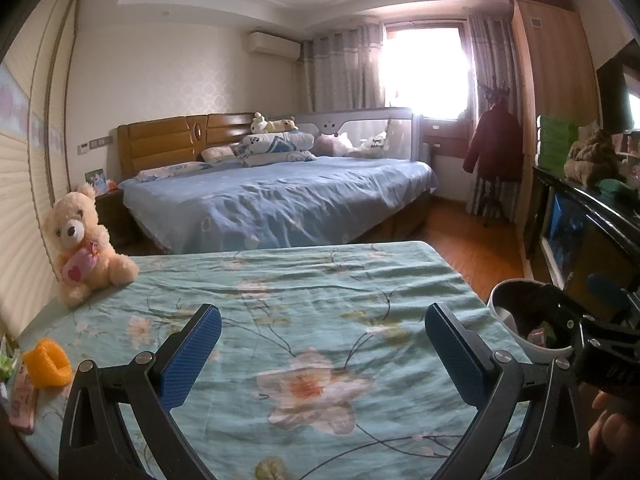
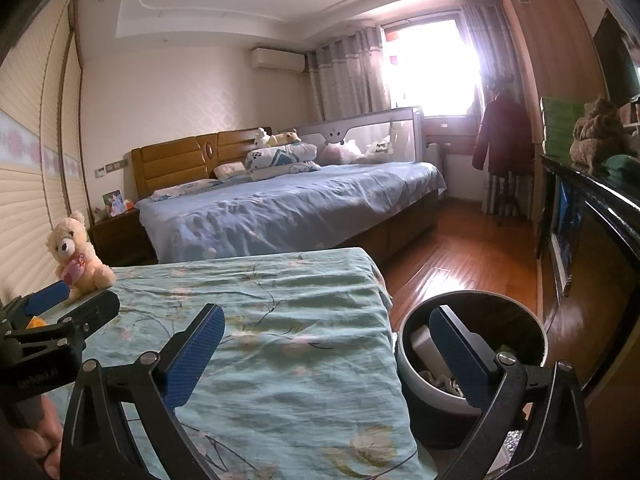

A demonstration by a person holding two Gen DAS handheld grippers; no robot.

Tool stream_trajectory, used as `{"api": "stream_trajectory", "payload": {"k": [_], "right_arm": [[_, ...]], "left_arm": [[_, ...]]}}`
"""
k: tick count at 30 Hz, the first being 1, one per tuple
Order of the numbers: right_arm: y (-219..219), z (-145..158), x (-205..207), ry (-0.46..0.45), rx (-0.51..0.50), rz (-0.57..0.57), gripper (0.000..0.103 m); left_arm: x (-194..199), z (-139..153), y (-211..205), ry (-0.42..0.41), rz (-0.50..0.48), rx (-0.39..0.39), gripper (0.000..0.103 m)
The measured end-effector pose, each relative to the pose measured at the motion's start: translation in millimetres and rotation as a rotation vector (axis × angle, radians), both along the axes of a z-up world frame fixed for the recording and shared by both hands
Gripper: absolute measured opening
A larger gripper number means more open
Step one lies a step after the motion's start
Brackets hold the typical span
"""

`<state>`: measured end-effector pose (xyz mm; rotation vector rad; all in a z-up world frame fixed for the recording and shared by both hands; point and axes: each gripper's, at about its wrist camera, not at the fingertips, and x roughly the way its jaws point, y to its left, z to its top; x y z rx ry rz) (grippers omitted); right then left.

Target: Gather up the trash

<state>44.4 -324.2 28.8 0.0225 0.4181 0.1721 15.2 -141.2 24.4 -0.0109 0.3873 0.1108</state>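
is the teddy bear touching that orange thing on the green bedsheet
Apart. The left wrist view shows the teddy bear and the orange thing with bare green bedsheet between them.

Both wrist views sit low over the floral-sheeted bed (image 1: 320,320), facing the window (image 1: 424,68); the right view sits nearer the bin (image 2: 472,344).

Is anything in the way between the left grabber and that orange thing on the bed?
Nothing visible blocks it. The left gripper is open over bare flowered sheet, and the orange thing lies off to its left near the bed's edge, beside a pink packet.
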Motion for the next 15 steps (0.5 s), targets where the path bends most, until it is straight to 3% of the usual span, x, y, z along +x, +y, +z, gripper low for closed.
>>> {"api": "stream_trajectory", "payload": {"k": [15], "right_arm": [[2.0, -1.1, -1.1, 0.001, 0.003, 0.006, 0.103]], "left_arm": [[-2.5, 0.9, -0.5, -0.007, -0.002, -0.006, 0.102]]}}
